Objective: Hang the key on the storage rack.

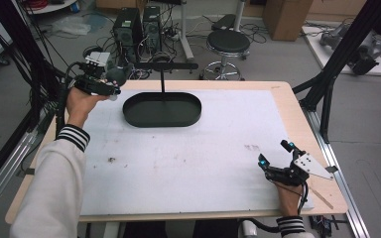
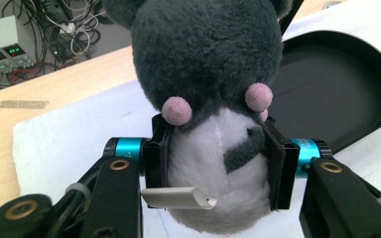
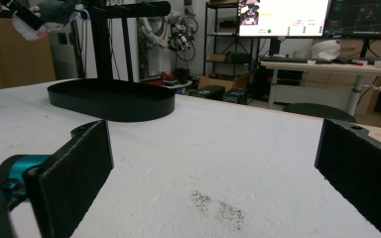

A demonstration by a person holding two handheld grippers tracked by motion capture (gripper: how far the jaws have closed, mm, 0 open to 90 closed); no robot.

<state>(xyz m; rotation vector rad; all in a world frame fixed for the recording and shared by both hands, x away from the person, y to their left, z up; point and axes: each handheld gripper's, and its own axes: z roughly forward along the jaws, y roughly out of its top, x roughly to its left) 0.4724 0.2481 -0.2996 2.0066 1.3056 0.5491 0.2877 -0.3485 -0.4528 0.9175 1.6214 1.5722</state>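
My left gripper [image 2: 218, 168] is shut on a grey and white plush toy [image 2: 208, 59] with small pink paws; its pads squeeze the white belly from both sides. A curled white tag [image 2: 178, 197] hangs from the toy. In the high view the left gripper [image 1: 112, 85] holds the plush toy [image 1: 119, 74] above the table's far left corner, just left of a black oval tray [image 1: 188, 116]. A T-shaped black stand [image 1: 162, 67] rises from the tray. My right gripper [image 1: 275, 152] rests near the front right of the table, open, with nothing between its fingers [image 3: 74, 168].
A white mat [image 1: 188, 158] covers most of the wooden table [image 1: 287, 99]. Dirt marks [image 3: 218, 208] sit on the mat ahead of the right gripper. Beyond the far edge stand a stool [image 1: 228, 44] and computer towers [image 1: 139, 29]. Black frame posts [image 1: 337, 64] flank the table.
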